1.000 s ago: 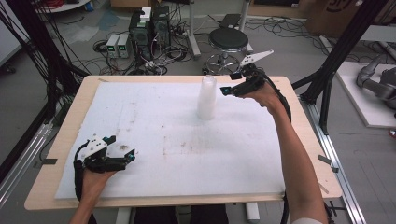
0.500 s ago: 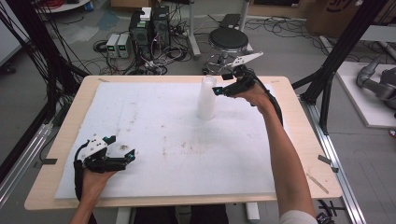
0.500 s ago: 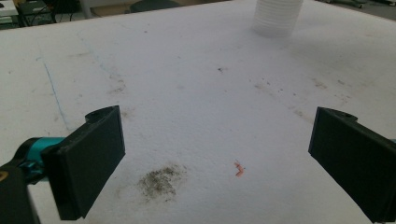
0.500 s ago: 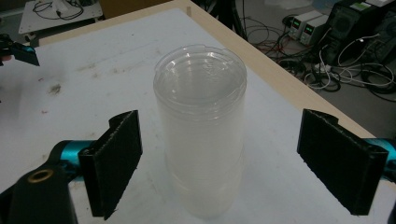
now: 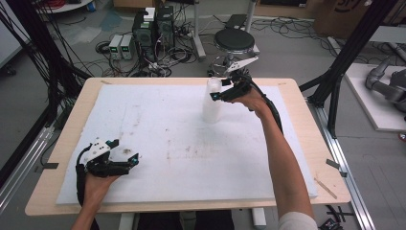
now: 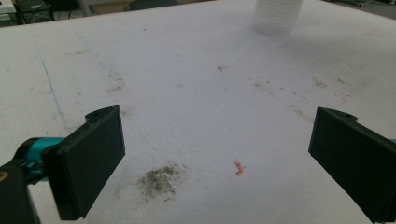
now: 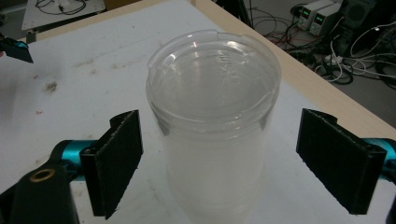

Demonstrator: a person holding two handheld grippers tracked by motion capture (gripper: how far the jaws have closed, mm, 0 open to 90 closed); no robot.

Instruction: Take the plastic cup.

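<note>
A tall stack of clear plastic cups stands upright on the white foam mat, towards the far side. My right gripper is open at the top of the stack. In the right gripper view its black jaws flank the topmost cup on both sides, with gaps on either side. My left gripper rests open near the front left of the mat, holding nothing. The base of the stack shows far off in the left gripper view.
The mat covers a wooden table. Dark smudges and a small orange scrap lie on the mat by my left gripper. A black stool and electronics boxes stand beyond the far edge; black frame posts rise at right.
My right gripper has moved left, from beside the cup stack to its top, so its jaws now flank the top cup. The left gripper has stayed put.
</note>
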